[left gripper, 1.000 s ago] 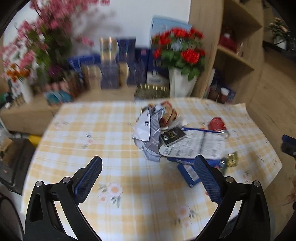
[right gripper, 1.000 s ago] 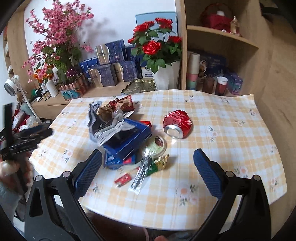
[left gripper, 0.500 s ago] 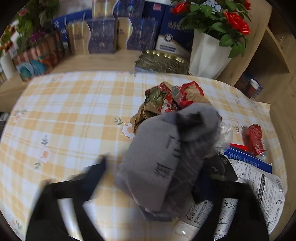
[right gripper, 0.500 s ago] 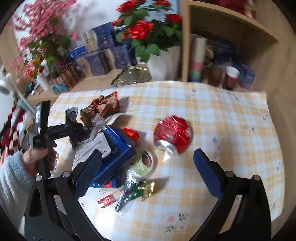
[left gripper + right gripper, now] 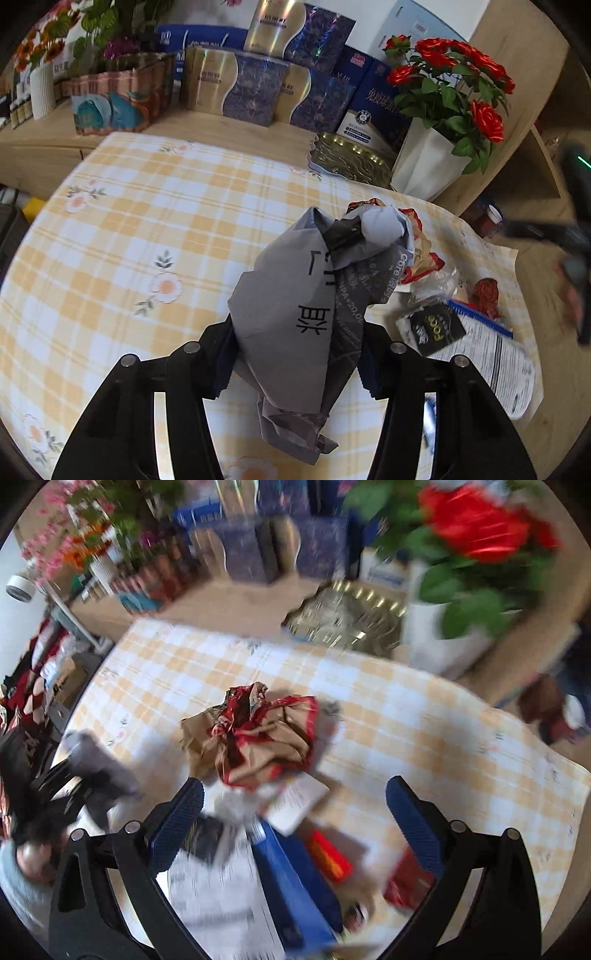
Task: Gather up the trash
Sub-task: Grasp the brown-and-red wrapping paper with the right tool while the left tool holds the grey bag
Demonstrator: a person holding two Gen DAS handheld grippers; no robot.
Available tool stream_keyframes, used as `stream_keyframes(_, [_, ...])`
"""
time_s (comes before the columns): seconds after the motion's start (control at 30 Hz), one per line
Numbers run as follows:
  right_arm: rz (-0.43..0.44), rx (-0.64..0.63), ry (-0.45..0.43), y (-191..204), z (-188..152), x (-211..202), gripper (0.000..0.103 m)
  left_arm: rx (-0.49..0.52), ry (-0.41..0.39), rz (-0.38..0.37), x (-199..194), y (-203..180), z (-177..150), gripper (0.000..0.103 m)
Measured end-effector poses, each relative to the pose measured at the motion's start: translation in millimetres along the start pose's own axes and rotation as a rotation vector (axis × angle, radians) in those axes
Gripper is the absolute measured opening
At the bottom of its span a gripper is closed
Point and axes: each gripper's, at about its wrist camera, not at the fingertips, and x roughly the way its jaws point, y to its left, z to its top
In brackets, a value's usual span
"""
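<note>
My left gripper (image 5: 295, 363) jaws are closing on the grey bag (image 5: 306, 306), which sits beside the brown wrapper (image 5: 255, 738) on the bench (image 5: 147, 229). I'd squeeze firmly before lifting. Right gripper (image 5: 293, 821) jaws gape empty above the wrapper.

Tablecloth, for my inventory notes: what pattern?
Yellow-and-white check with small flowers, tablecloth, clearest in left wrist view.

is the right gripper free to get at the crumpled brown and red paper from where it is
Probably yes. The right gripper is open and empty, and the brown and red paper lies just ahead of its fingers, on top of the pile with nothing over it. The view is blurred, so the gap is uncertain.
</note>
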Motion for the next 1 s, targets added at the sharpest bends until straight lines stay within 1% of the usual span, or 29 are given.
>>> stream_keyframes(0.03, [0.009,0.014,0.039,2,11,17,0.097,0.008,-0.001,-0.001,-2,2,-1,0.053])
stream_keyframes(0.13, [0.015,0.034,0.116,10,26,54,0.097,0.015,0.011,-0.020,-4,6,-8,0.053])
stream_keyframes(0.23, [0.005,-0.013,0.167,24,32,78,0.097,-0.001,0.018,-0.037,-2,12,-12,0.053])
stream_keyframes(0.3, [-0.021,-0.042,0.189,29,35,90,0.097,-0.014,0.015,-0.048,-1,16,-13,0.053])
stream_keyframes(0.37, [-0.052,-0.057,0.209,32,39,103,0.094,-0.022,0.010,-0.054,0,18,-14,0.053])
stream_keyframes(0.4, [-0.063,-0.053,0.217,32,40,108,0.086,-0.031,0.006,-0.061,1,19,-14,0.053])
stream_keyframes(0.43, [-0.058,-0.038,0.237,30,41,115,0.084,-0.037,0.004,-0.068,1,20,-14,0.053])
stream_keyframes(0.47, [-0.054,-0.021,0.254,27,41,120,0.081,-0.043,0.003,-0.075,1,20,-14,0.053])
stream_keyframes(0.53, [-0.069,0.001,0.270,25,40,130,0.081,-0.045,0.003,-0.082,2,19,-14,0.053])
stream_keyframes(0.6, [-0.077,0.013,0.268,24,41,134,0.081,-0.043,0.001,-0.081,3,19,-15,0.053])
stream_keyframes(0.7, [-0.066,0.034,0.244,20,43,131,0.070,-0.048,-0.004,-0.084,0,20,-16,0.053])
stream_keyframes(0.83, [-0.055,0.042,0.157,16,47,103,0.064,-0.047,-0.029,-0.073,-11,18,-13,0.053])
stream_keyframes(1.0, [-0.059,0.065,0.046,10,45,62,0.063,-0.045,-0.061,-0.064,-31,13,-8,0.053])
